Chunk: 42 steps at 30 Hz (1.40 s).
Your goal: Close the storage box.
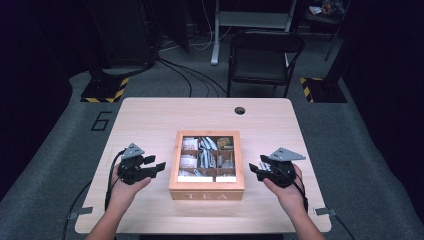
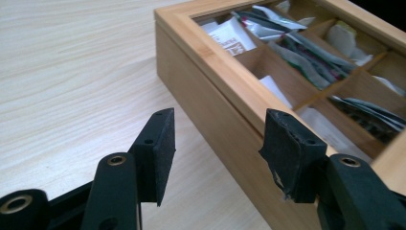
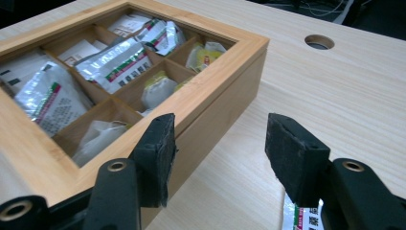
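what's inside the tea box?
The tea box holds wooden dividers forming compartments with tea sachets in foil and paper wrappers. Its framed lid looks closed, so contents show through the window; anything beneath the top sachets is covered.

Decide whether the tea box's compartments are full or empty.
Mostly filled: the tea box holds packets in most of the compartments visible.

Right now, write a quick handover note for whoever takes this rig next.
Left hand-held gripper: jaws apart, nothing held, beside the tea box's left wall.
Right hand-held gripper: jaws apart, nothing between them, at the box's right wall.
Tea box sits mid-table with sachets in its compartments. One sachet lies on the table under the right gripper.
Done: nothing evident. Left: probably gripping the box.
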Available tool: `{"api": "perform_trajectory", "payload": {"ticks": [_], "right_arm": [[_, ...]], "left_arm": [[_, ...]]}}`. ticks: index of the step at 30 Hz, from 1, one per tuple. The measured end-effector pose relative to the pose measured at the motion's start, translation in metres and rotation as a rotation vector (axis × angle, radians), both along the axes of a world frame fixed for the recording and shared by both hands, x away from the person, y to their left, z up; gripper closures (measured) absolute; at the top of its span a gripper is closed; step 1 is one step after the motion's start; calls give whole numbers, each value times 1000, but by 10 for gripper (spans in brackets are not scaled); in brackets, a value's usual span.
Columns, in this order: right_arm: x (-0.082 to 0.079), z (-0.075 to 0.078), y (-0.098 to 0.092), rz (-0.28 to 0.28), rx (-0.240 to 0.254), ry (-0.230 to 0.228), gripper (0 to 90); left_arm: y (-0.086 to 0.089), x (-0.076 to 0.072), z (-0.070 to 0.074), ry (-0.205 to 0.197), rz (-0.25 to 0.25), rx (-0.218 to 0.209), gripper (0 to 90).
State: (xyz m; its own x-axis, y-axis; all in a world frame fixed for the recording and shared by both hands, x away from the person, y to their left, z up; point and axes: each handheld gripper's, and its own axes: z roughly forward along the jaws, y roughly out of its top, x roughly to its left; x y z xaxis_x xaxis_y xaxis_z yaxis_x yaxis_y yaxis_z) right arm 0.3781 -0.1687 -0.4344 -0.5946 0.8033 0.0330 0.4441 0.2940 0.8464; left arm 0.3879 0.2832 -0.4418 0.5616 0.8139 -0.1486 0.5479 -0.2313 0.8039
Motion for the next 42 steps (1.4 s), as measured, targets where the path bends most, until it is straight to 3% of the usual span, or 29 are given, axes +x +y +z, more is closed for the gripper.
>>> {"api": "perform_trajectory", "payload": {"ticks": [7,16,20,34,38,42], "right_arm": [[8,-16,-10,-37,0,29,438],[12,-31,-18,-72,11,38,433],[13,-36,-22,-90,-8,37,432],[13,-55,-18,-58,-63,61,426],[14,-59,-14,-37,-92,59,420],[13,-62,-12,-30,-90,60,404]], "left_arm": [[5,5,-14,22,28,2,451],[16,5,-27,18,46,1,445],[20,5,-31,19,55,9,439],[25,8,-49,41,43,52,432],[26,9,-54,52,49,42,430],[25,11,-58,53,59,37,415]]}}
